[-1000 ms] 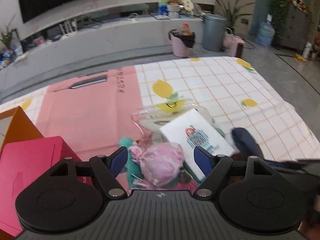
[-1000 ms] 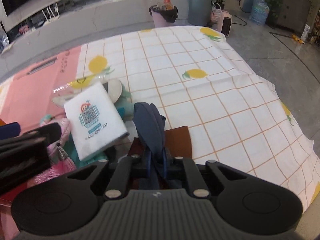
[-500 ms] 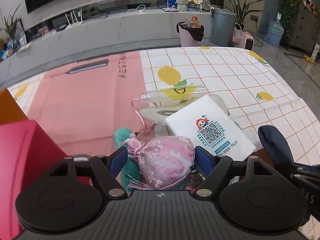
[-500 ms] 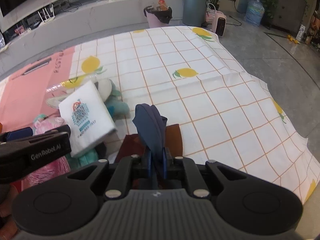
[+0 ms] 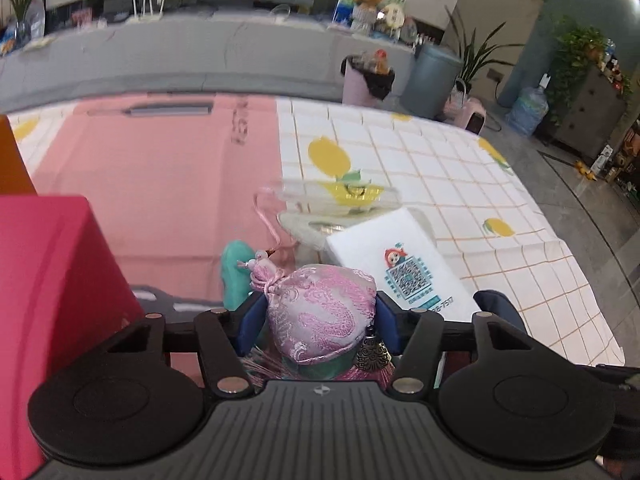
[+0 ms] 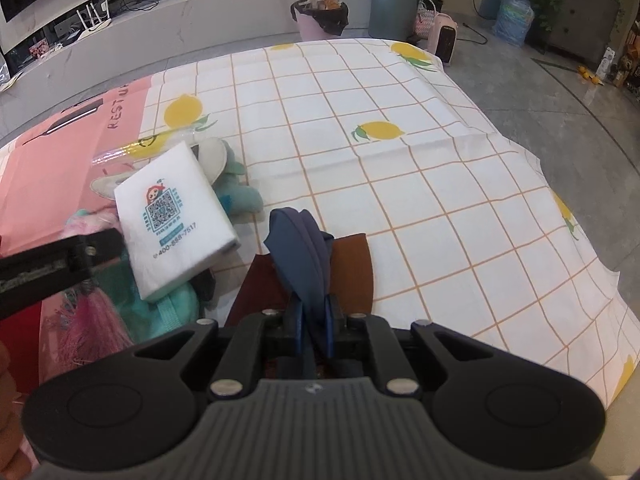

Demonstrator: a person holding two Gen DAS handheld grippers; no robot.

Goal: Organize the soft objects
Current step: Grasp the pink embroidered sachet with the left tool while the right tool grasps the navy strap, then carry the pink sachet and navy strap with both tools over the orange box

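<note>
My left gripper [image 5: 318, 322] is shut on a pink brocade pouch [image 5: 320, 308] with a drawstring and a metal bell. A teal plush toy [image 5: 234, 276] lies under it. A white tissue pack [image 5: 404, 264] with a printed code rests just to the right; it also shows in the right wrist view [image 6: 172, 220]. My right gripper [image 6: 314, 324] is shut on a navy blue soft piece [image 6: 302, 248] that stands up between its fingers, above brown cloth [image 6: 352, 268]. The teal plush [image 6: 236, 196] lies behind the tissue pack.
A red box [image 5: 48, 292] and an orange box [image 5: 12, 160] stand at the left. A clear plastic packet [image 5: 340, 194] lies beyond the pile. The table has a pink sheet [image 5: 160, 184] and a lemon-check cloth [image 6: 400, 160]; its right edge drops to the floor.
My left gripper has closed its fingers onto the pink pouch, which now sits nearer the camera. The right gripper still holds the navy piece and has barely moved.
</note>
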